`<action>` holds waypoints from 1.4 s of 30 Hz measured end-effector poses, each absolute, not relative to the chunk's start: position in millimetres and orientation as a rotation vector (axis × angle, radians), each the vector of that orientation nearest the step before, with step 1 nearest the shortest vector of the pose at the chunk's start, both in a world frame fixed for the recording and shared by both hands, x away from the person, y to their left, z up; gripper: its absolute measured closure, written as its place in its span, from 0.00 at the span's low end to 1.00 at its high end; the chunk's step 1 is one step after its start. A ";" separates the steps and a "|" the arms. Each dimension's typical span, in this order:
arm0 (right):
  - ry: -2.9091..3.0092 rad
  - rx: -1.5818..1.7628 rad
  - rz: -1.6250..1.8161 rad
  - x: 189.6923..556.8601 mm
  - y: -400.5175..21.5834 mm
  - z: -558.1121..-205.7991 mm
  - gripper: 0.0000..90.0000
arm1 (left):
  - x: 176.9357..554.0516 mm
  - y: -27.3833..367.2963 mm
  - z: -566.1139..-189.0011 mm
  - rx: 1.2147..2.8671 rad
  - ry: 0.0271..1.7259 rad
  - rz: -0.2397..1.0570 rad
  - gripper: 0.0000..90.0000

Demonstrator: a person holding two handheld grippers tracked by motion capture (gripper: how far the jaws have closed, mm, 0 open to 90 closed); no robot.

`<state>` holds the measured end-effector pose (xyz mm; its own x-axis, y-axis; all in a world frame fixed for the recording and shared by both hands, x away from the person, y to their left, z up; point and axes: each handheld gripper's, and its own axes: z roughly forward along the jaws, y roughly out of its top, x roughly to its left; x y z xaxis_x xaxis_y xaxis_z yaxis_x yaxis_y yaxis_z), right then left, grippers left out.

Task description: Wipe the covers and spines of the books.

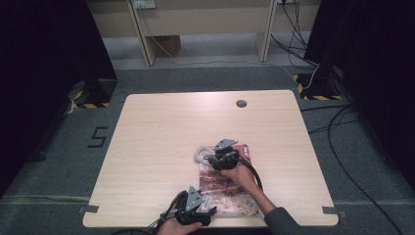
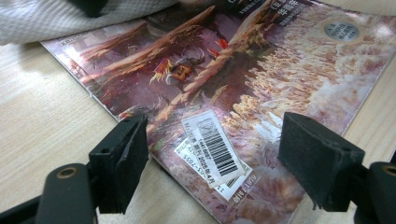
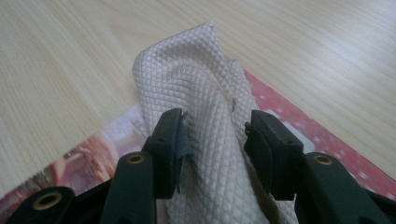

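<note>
A magazine (image 1: 222, 188) with a reddish-brown picture cover lies flat near the table's front edge. My left gripper (image 1: 208, 211) sits at its near corner. In the left gripper view it (image 2: 212, 140) is open, and its jaws straddle the cover (image 2: 261, 70) around a white barcode label (image 2: 215, 149). A white quilted cloth (image 1: 200, 154) rests on the magazine's far left corner. My right gripper (image 1: 210, 159) is there. In the right gripper view it (image 3: 212, 126) is shut on the bunched cloth (image 3: 196, 79), which stands up between the pads over the cover's red edge (image 3: 299, 121).
The light wooden table (image 1: 161, 127) has a round cable hole (image 1: 241, 103) at the back. Cables lie on the grey floor (image 1: 342, 147) to the right. Dark screens stand on both sides, and a pale wooden frame (image 1: 147, 39) stands behind.
</note>
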<state>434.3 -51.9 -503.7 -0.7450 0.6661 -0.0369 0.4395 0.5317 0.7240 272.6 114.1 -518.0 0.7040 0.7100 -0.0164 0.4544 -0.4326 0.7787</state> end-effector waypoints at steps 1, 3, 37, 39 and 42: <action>2.465 0.928 1.040 434.0 -56.0 -503.7 0.62 | 272.5 114.1 -518.0 2.100 0.887 0.403 0.26; 2.474 0.988 1.050 433.7 -60.8 -503.2 0.61 | 272.1 113.8 -518.1 2.099 0.887 0.408 0.26; 2.494 1.031 1.063 416.1 -89.0 -502.4 0.63 | 270.7 113.8 -518.4 2.095 0.882 0.418 0.26; 2.484 1.016 1.036 412.8 -85.3 -501.4 0.64 | 270.4 113.4 -518.6 2.090 0.884 0.418 0.26; 2.507 0.971 1.033 407.1 -77.5 -501.0 0.65 | 270.5 113.2 -518.6 2.090 0.886 0.419 0.26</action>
